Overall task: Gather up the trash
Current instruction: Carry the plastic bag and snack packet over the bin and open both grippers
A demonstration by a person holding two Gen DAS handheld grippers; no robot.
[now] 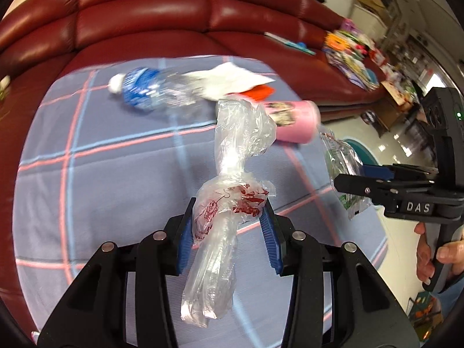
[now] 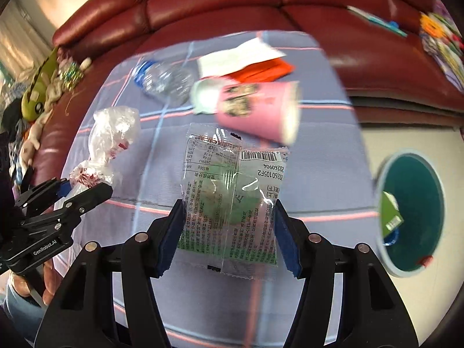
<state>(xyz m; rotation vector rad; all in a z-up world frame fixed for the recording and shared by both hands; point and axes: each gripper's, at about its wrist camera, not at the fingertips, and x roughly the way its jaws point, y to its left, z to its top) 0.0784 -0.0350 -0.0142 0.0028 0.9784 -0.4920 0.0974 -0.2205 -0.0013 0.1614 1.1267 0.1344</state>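
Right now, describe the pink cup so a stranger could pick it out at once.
Find the red leather sofa and the blue plaid cloth spread over its seat. Near the cloth's far right part, the pink cup lies on its side beside a clear water bottle and white and orange papers. It alone is pink, with dark printed pictures on its wall.

— Blurred by motion: bottle point(image 1: 145, 91), paper point(image 1: 229, 78) and pink cup point(image 2: 255, 107); label print unreadable.
— Also smeared: clutter point(image 1: 353, 55) on the sofa point(image 1: 174, 14). Bin point(image 2: 411, 211) contents partly hidden by its rim. Wrapper point(image 1: 345, 168) half covered behind the right gripper point(image 1: 342, 181).
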